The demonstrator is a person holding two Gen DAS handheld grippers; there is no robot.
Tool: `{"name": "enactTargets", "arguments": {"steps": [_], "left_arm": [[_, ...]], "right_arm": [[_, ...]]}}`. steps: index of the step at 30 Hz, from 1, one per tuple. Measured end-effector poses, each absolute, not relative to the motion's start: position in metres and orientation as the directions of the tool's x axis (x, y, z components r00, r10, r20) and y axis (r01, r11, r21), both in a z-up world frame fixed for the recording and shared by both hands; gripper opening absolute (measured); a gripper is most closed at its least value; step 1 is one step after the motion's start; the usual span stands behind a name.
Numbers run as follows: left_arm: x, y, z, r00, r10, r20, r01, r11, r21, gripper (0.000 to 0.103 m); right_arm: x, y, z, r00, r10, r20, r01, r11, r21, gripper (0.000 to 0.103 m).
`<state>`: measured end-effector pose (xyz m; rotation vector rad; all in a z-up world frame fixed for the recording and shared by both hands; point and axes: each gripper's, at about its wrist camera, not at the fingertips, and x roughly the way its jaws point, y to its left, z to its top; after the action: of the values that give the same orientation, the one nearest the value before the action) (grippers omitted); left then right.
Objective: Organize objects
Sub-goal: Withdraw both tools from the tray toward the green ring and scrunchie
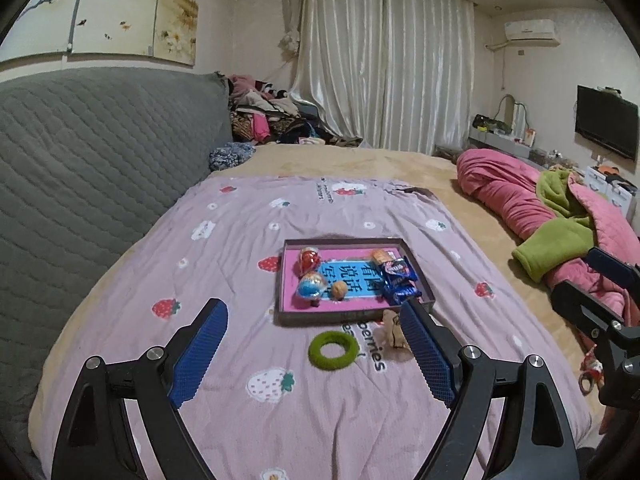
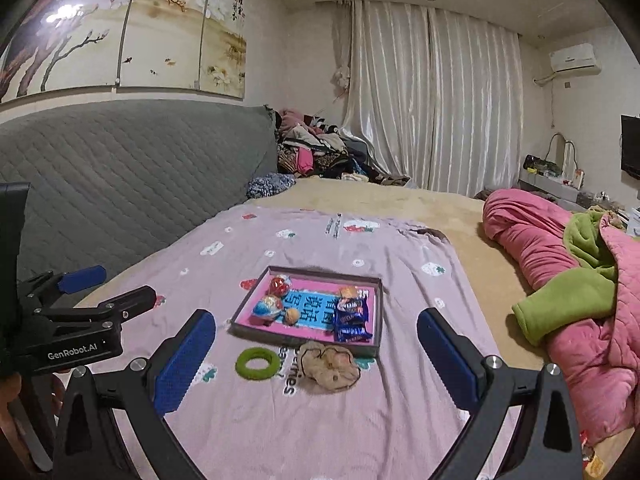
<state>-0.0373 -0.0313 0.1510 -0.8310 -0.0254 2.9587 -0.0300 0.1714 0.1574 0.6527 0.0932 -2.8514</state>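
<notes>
Both grippers held above the bed, pointing down toward the lilac strawberry-print sheet (image 1: 248,240); neither carries anything.

Left gripper (image 1: 314,312): jaws spread wide, blue pads facing each other, nothing between them but the sheet; it also shows at the left edge of the right wrist view (image 2: 116,286), well apart from the objects.

Right gripper (image 2: 316,322): jaws likewise spread, empty; part of its black body shows at the right edge of the left wrist view.

Shallow tray (image 2: 240,308) with dark rim and pink floor lies flat on the sheet, about mid-bed; blue label with characters on its floor. Inside, left side: red foil egg (image 2: 279,285) toward the far corner; blue foil egg (image 2: 267,307) nearer; small tan walnut (image 2: 292,315) just beside the blue egg. Inside, right side: dark blue snack packets (image 2: 352,318), stacked or overlapping, count unclear; an orange-wrapped sweet (image 2: 348,292) behind them, possibly touching.

Outside the tray, on the sheet, on its near side: green ring (image 2: 258,363) lying flat, apart from the rim; beige crumpled fabric piece (image 2: 332,368) with a dark cord, just beside the tray's near right corner, partly hidden by a finger in the left wrist view.

Pink quilt (image 2: 532,236) with a green blanket (image 2: 576,296) bundled at the right of the bed; grey quilted headboard (image 2: 120,168) at left.
</notes>
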Motion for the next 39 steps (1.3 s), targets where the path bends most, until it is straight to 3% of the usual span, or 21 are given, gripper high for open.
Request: {"name": "enactTargets", "arguments": {"steps": [39], "left_arm": [[-0.086,-0.014,0.003,-0.703,0.07,-0.708,-0.094,-0.996,-0.006,0.089]], "right_arm": [[-0.068,0.167,0.031,-0.763,-0.149,-0.629,0.213,-0.977,-0.028,0.102]]}}
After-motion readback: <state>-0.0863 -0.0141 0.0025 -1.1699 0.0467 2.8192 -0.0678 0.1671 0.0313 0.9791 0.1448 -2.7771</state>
